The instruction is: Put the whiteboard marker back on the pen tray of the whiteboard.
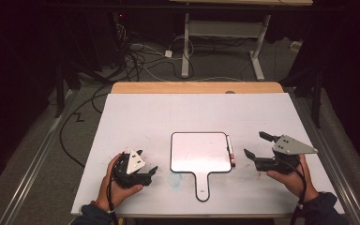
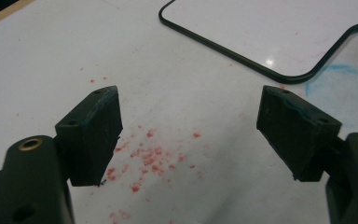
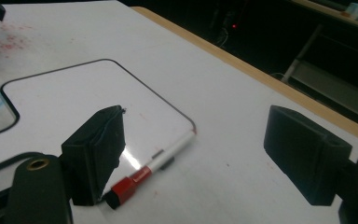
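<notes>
Small whiteboard (image 1: 200, 152) lies flat mid-table, handle toward the near edge. Marker (image 1: 230, 151) rests along its right rim, touching. Right gripper (image 1: 257, 145) sits just right of the marker, jaws wide open, nothing btwn them. Left gripper (image 1: 146, 164) near the board's left edge, jaws open, empty. Bare table (image 1: 168, 112) beyond the board.

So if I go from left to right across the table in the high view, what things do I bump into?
left gripper → whiteboard → marker → right gripper
</notes>
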{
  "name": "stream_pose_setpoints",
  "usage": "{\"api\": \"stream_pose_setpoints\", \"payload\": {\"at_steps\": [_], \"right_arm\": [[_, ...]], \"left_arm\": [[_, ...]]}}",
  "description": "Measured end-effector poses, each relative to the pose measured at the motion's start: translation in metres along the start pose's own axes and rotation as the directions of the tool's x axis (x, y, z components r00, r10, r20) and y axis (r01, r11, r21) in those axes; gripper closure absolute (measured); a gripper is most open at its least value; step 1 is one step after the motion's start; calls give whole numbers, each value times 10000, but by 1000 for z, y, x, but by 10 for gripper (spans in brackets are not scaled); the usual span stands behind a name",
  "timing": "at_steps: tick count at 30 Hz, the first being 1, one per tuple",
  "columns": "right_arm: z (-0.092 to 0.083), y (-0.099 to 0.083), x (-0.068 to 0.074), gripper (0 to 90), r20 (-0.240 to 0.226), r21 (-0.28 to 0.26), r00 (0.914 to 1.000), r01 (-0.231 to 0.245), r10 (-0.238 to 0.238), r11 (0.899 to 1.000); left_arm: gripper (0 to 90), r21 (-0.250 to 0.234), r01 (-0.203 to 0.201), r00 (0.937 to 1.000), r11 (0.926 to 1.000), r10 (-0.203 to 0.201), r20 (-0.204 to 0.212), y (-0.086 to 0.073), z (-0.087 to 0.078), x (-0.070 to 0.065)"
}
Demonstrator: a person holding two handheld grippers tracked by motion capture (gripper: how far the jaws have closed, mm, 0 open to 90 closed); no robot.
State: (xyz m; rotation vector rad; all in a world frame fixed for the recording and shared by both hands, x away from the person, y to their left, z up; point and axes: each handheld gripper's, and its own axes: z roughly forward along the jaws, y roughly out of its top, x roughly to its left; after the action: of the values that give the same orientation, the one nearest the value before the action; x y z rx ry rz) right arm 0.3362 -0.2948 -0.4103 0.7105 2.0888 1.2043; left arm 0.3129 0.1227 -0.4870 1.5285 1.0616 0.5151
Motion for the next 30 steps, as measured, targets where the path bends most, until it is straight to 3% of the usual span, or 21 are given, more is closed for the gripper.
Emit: {"api": "stream_pose_setpoints", "payload": {"at_steps": [4, 10, 13, 17, 22, 30], "right_arm": [[-10, -16, -2, 199, 363, 98, 9993, -21, 18, 9999], [-17, -40, 0, 215, 697, 205, 9966, -465, 450, 9987], [-20, -47, 2, 219, 831, 196, 9956, -444, 426, 9988], [-22, -53, 6, 214, 827, 124, 9956, -447, 435, 9989], [-20, -61, 8, 194, 891, 416, 9953, -429, 391, 9982], [-25, -58, 12, 169, 938, 275, 9948, -420, 392, 9987]], "left_arm": [[209, -44, -222, 9997, 9997, 222, 82, 1, 2, -2], [204, -116, -253, 9994, 9996, 256, 234, -1, 4, -3], [204, -98, -248, 9995, 9996, 250, 217, -1, 4, -3], [204, -48, -337, 9992, 9994, 338, 227, -2, 6, -5], [204, 19, -675, 9973, 9977, 674, 278, -4, 5, -10], [204, -117, -701, 9964, 9975, 706, 479, -3, 5, -13]]}}
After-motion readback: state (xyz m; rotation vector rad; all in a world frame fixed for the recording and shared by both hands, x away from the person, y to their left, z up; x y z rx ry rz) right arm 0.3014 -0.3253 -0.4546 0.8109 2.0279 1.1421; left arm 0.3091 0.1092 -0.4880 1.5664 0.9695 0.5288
